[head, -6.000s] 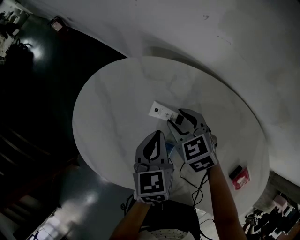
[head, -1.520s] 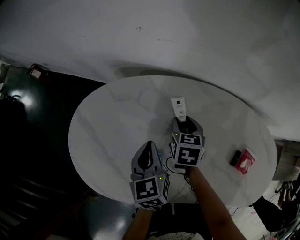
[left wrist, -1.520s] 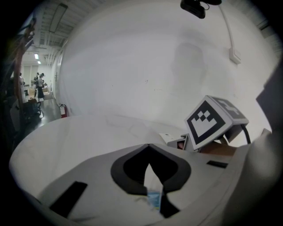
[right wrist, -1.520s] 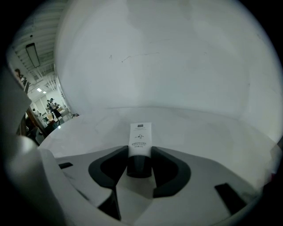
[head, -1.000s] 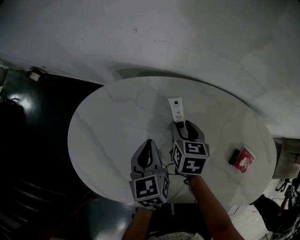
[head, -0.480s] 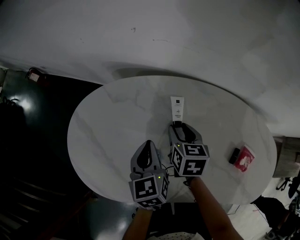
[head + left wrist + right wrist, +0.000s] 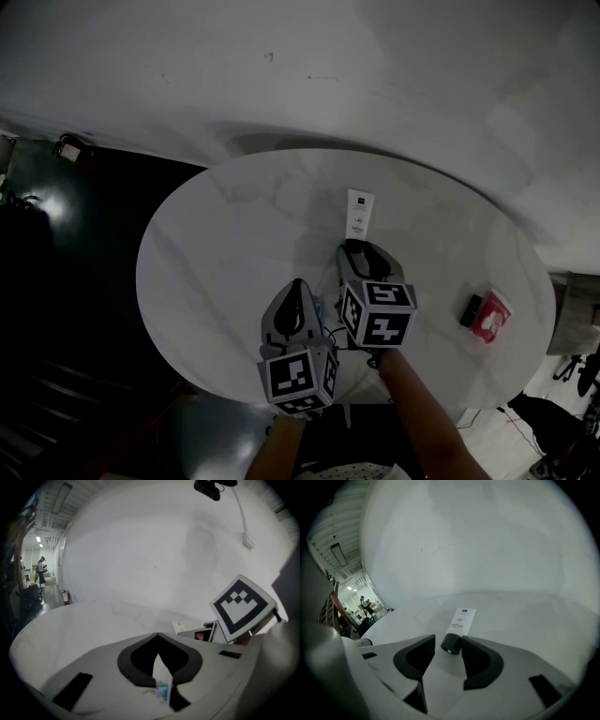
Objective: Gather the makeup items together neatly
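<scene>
One tube point(image 7: 359, 215), cap toward right tool point(image 7: 361, 250)

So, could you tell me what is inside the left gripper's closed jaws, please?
The left gripper pinches a thin white item with a blue patch. Its lower part is covered by the jaws, so I cannot name it.

Round white marble-veined tabletop point(image 7: 225, 253) at centre, edge close against plain white wall point(image 7: 394, 66). Wall faintly scuffed, soft shadow above tabletop's far rim. Dark glossy floor point(image 7: 66, 319) at left, bright glare patch point(image 7: 42, 202) on it. Scene dim overall. Left gripper view: black device point(image 7: 210, 486) high on wall, white cable point(image 7: 241, 515) running down from it; lit hallway with ceiling light strips point(image 7: 38, 540) far left, red fire extinguisher point(image 7: 66, 597) at wall foot, distant people point(image 7: 41, 568).
</scene>
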`<state>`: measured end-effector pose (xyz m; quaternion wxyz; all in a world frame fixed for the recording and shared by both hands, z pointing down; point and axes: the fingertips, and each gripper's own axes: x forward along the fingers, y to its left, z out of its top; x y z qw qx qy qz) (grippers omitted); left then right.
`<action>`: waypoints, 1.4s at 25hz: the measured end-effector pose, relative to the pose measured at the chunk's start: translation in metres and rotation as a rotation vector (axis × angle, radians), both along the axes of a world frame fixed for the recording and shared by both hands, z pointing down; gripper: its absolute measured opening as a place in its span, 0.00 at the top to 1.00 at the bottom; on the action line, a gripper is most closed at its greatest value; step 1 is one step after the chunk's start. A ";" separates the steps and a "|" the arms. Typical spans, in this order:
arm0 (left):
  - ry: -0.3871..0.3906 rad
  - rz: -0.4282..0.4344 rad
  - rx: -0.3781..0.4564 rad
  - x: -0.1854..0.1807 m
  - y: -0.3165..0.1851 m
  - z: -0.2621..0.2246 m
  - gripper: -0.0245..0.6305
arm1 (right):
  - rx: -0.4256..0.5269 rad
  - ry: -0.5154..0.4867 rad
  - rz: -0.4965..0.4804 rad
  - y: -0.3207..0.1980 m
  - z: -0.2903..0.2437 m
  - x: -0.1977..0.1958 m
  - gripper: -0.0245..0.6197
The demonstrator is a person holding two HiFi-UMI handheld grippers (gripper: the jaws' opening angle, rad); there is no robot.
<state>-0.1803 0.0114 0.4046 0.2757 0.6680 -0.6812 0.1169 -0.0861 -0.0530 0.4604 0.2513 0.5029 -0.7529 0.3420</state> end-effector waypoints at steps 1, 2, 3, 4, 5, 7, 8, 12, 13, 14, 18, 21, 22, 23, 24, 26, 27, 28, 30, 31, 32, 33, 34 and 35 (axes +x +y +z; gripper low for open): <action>0.000 0.000 0.001 0.000 0.000 0.000 0.91 | 0.002 0.002 -0.002 0.000 0.000 0.000 0.66; 0.000 0.001 0.002 0.000 0.000 0.000 0.91 | 0.003 0.004 -0.004 -0.001 0.000 0.000 0.66; 0.000 0.001 0.003 0.001 0.000 0.000 0.91 | 0.005 0.004 -0.005 -0.001 0.000 0.000 0.66; 0.000 0.001 0.003 0.001 0.000 0.000 0.91 | 0.006 0.004 -0.005 -0.001 0.000 0.000 0.66; 0.000 0.001 0.003 0.001 0.000 0.000 0.91 | 0.008 0.004 -0.005 -0.001 0.000 0.000 0.66; 0.000 0.001 0.004 0.001 0.000 0.000 0.91 | 0.011 0.003 -0.003 -0.001 -0.001 0.002 0.66; 0.000 0.001 0.004 0.001 0.001 0.000 0.91 | 0.013 0.003 -0.002 -0.001 -0.002 0.002 0.66; -0.005 -0.008 -0.001 -0.002 0.002 -0.002 0.91 | 0.023 0.001 0.006 -0.001 -0.008 0.006 0.66; -0.005 -0.010 -0.003 -0.002 0.003 -0.002 0.91 | 0.027 -0.002 0.010 -0.001 -0.011 0.008 0.66; -0.006 -0.010 -0.004 -0.002 0.005 -0.003 0.91 | 0.031 -0.006 0.016 -0.001 -0.013 0.010 0.66; -0.005 -0.003 -0.019 0.000 0.013 -0.001 0.91 | 0.037 -0.020 0.031 0.003 -0.017 0.016 0.66; -0.013 0.013 -0.034 0.004 0.022 0.002 0.91 | 0.031 -0.030 0.038 0.011 -0.015 0.021 0.66; -0.018 0.022 -0.037 0.007 0.025 0.003 0.90 | 0.029 -0.037 0.039 0.014 -0.015 0.022 0.66; -0.022 0.029 -0.040 0.009 0.029 0.004 0.89 | 0.027 -0.044 0.040 0.017 -0.014 0.023 0.66; -0.026 0.033 -0.042 0.011 0.032 0.004 0.89 | 0.024 -0.051 0.040 0.020 -0.013 0.025 0.66; -0.031 0.033 -0.048 0.013 0.038 0.005 0.87 | 0.020 -0.060 0.041 0.027 -0.013 0.026 0.66; -0.032 0.030 -0.051 0.014 0.041 0.005 0.86 | 0.019 -0.063 0.041 0.030 -0.014 0.027 0.66; -0.034 0.028 -0.053 0.015 0.043 0.006 0.85 | 0.019 -0.064 0.041 0.034 -0.014 0.028 0.66; -0.036 0.026 -0.059 0.017 0.048 0.007 0.81 | 0.025 -0.067 0.045 0.041 -0.015 0.032 0.66; -0.034 0.028 -0.063 0.020 0.051 0.008 0.79 | 0.031 -0.069 0.049 0.044 -0.016 0.034 0.66; -0.032 0.031 -0.066 0.022 0.053 0.009 0.78 | 0.038 -0.073 0.053 0.048 -0.018 0.036 0.71; -0.030 0.033 -0.069 0.025 0.056 0.009 0.78 | 0.045 -0.076 0.057 0.051 -0.020 0.039 0.75; -0.031 0.035 -0.073 0.027 0.059 0.010 0.78 | 0.050 -0.076 0.062 0.055 -0.021 0.042 0.76; -0.033 0.035 -0.076 0.029 0.062 0.010 0.78 | 0.054 -0.072 0.069 0.059 -0.022 0.046 0.78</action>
